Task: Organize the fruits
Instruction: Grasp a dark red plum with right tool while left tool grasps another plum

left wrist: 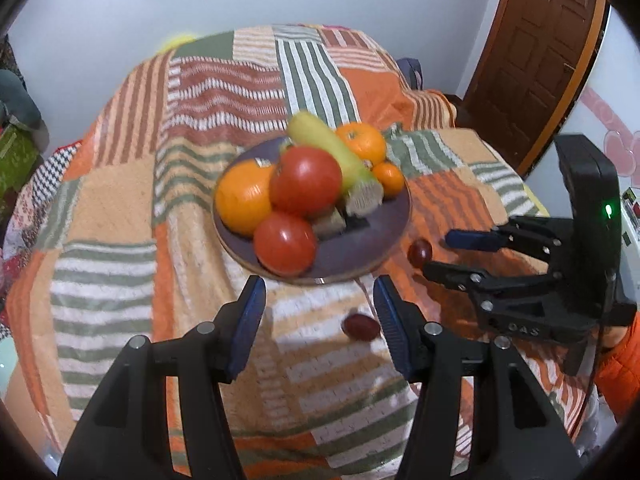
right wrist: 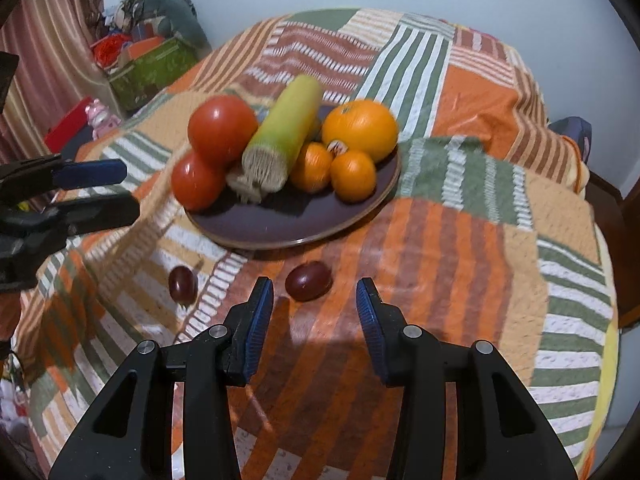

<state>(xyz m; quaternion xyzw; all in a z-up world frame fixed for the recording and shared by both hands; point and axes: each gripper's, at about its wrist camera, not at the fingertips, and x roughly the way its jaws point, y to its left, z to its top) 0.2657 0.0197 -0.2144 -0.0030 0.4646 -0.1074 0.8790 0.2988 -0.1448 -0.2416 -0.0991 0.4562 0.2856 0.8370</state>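
A dark purple plate point(left wrist: 376, 236) point(right wrist: 280, 224) on the striped cloth holds two tomatoes point(left wrist: 306, 180) point(right wrist: 222, 130), oranges point(left wrist: 244, 196) point(right wrist: 360, 130) and a yellow-green corn cob point(left wrist: 332, 152) point(right wrist: 286, 128). Two dark red grapes lie on the cloth in front of the plate. One grape point(left wrist: 360, 327) point(right wrist: 183, 283) lies just ahead of my left gripper point(left wrist: 318, 300), which is open and empty. The other grape point(right wrist: 309, 281) point(left wrist: 420, 251) lies just ahead of my right gripper point(right wrist: 315, 300), also open and empty. The right gripper also shows in the left wrist view point(left wrist: 444, 254).
The table's striped patchwork cloth point(left wrist: 120, 200) drops off at the edges. A brown door point(left wrist: 540, 52) stands at the right. Green boxes and clutter point(right wrist: 148, 68) sit beyond the table's left side.
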